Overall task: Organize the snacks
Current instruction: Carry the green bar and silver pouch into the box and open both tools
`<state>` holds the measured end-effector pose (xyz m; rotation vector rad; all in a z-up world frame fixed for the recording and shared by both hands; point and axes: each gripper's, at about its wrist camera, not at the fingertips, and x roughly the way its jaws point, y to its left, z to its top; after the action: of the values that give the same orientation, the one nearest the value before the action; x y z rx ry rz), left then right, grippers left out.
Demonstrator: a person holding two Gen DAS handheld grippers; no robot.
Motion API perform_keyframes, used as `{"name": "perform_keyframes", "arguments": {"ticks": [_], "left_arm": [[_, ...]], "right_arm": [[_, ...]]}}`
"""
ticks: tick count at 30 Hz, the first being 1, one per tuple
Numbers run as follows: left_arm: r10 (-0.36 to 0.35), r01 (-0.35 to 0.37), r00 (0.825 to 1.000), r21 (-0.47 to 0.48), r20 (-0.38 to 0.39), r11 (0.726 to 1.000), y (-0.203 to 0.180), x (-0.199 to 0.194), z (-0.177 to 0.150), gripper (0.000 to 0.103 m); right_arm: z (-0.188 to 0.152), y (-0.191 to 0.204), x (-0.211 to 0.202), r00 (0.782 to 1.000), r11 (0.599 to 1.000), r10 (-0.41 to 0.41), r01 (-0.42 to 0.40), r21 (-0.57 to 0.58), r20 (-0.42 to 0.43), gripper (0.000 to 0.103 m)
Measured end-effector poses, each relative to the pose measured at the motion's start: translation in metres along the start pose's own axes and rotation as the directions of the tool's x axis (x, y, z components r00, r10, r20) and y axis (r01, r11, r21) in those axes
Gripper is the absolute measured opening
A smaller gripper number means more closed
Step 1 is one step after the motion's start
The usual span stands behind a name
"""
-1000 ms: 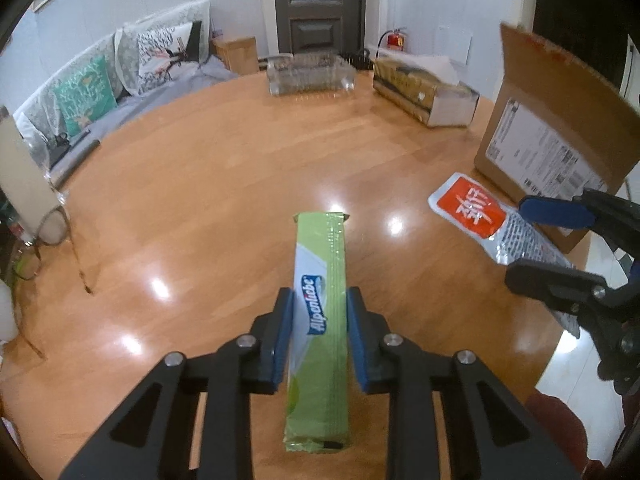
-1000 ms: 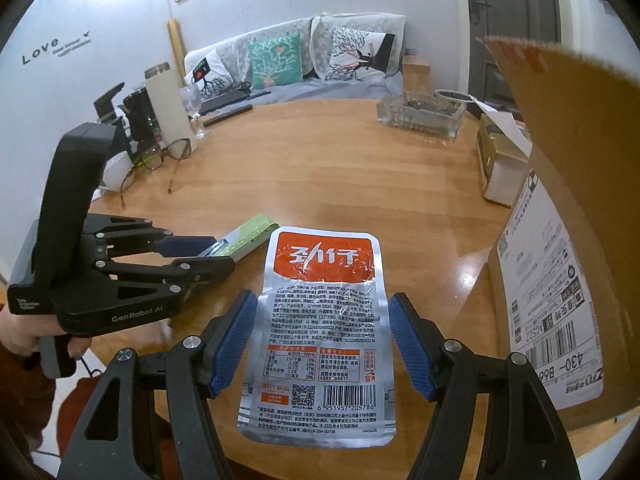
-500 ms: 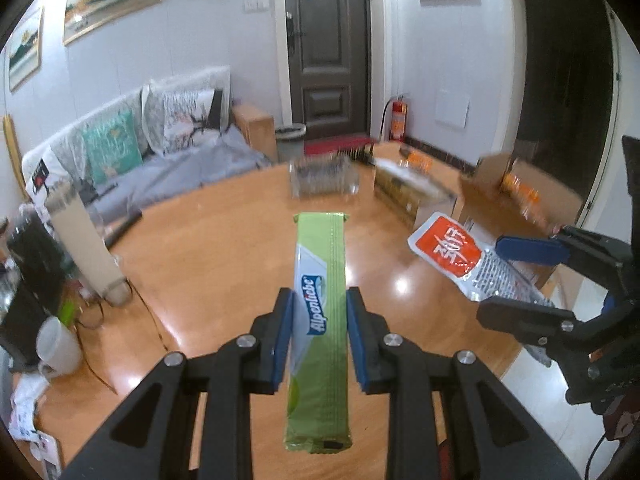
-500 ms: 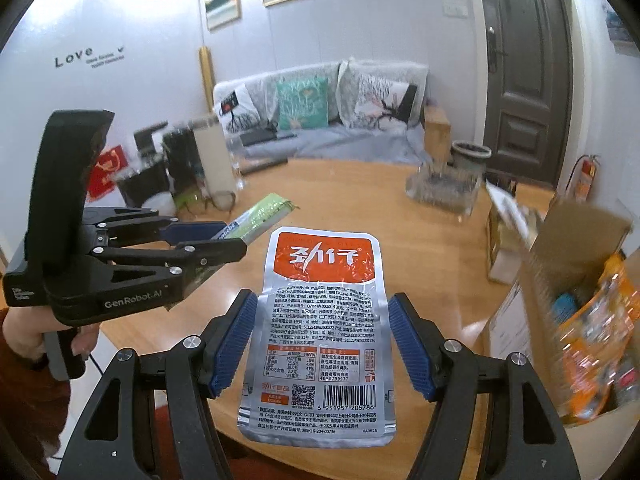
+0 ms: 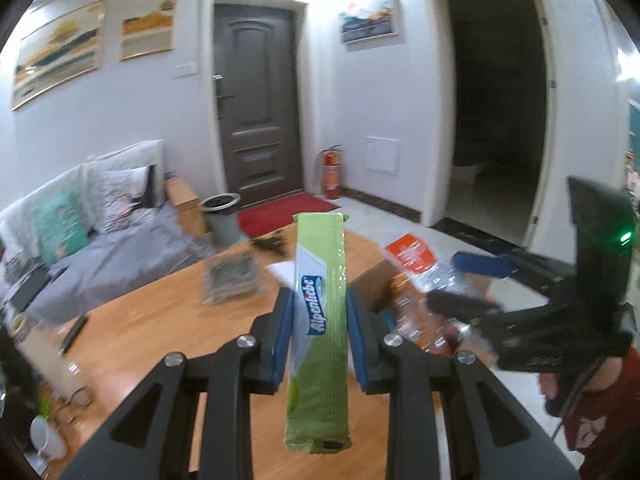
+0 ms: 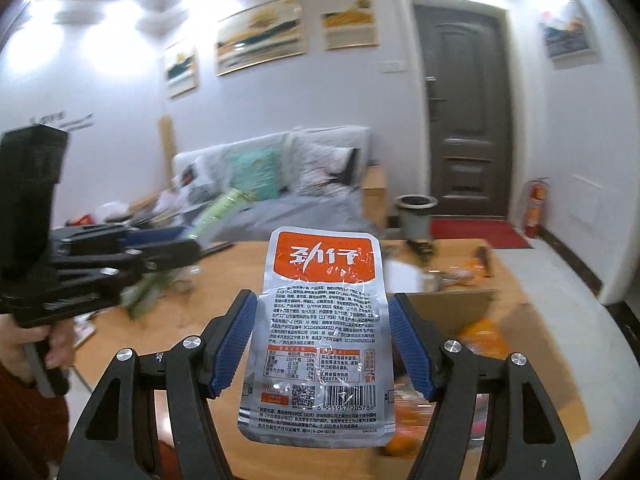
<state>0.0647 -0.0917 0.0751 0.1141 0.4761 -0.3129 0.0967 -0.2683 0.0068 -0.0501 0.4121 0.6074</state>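
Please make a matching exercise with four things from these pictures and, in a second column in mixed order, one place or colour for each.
1. green Alpenliebe pack
2. silver pouch with orange top
3. fire extinguisher
4. cardboard box

a. on the wooden table
b. in the right gripper
c. in the left gripper
d. on the floor beside the dark door

Pairs: 1-c, 2-b, 3-d, 4-a

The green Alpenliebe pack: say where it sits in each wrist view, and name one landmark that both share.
Left wrist view: green Alpenliebe pack stands centre, clamped in the left tongs.
Right wrist view: blurred at left, jutting from those tongs.
Shared landmark: the dark door.
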Motion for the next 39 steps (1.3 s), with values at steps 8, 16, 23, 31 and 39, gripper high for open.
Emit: {"name": "perform_keyframes", "arguments": {"ticks": [8, 16, 23, 31, 39], "left_arm": [[-0.140, 0.142, 0.986, 0.011, -0.094, 0.990, -0.058, 0.083, 0.021, 0.024], [-0.185, 0.187, 0.958, -0.015, -0.220, 0.982, -0.091, 0.163, 0.020, 0.024], [-0.193, 0.199, 0.919, -0.018, -0.344, 0.980, -0.097, 0.204, 0.009, 0.024], [-0.195, 0.196, 0.879, -0.043, -0.436, 0.980, -0.087, 0.222, -0.004, 0.025], [-0.191, 0.187, 0.894, -0.048, -0.405, 0.981, -0.076, 0.212, -0.001, 0.049]], "right_arm": [[-0.025, -0.085, 0.012, 0.988, 0.988, -0.127, 0.134, 0.079, -0.084, 0.065], [-0.050, -0.131, 0.043, 0.982, 0.983, -0.133, 0.148, 0.107, -0.137, 0.065], [-0.064, -0.138, 0.069, 0.971, 0.988, -0.139, 0.149, 0.038, -0.196, 0.065], [-0.069, -0.134, 0.079, 0.964, 0.989, -0.143, 0.148, 0.005, -0.225, 0.066], [-0.067, -0.126, 0.073, 0.962, 0.988, -0.153, 0.155, -0.008, -0.228, 0.066]]}}
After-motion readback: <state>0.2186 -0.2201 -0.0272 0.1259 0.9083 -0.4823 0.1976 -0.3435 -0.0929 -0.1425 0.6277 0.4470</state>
